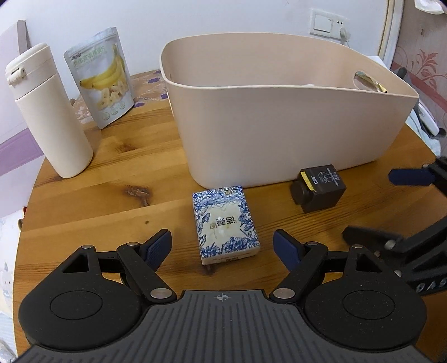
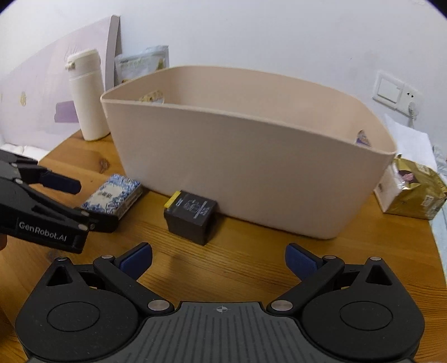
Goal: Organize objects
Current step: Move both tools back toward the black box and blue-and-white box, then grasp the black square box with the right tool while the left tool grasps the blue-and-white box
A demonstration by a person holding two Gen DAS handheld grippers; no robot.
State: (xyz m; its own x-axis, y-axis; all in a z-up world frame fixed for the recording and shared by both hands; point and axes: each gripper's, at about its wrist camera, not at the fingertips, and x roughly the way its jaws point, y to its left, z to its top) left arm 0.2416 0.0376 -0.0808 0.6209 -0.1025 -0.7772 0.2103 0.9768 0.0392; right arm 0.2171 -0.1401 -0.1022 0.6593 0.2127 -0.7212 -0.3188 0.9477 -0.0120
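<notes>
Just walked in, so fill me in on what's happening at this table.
A person holds two grippers over a round wooden table, tidying things. The left gripper hovers, jaws open, around a blue-and-white floral tissue pack. The right gripper, also open, faces a small black box. Both items lie outside the beige plastic bin.

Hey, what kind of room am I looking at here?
Probably a room in a home, maybe a bedroom. A round wooden table holds a beige storage bin, a banana chip pouch and a white thermos, with a wall switch behind.
</notes>
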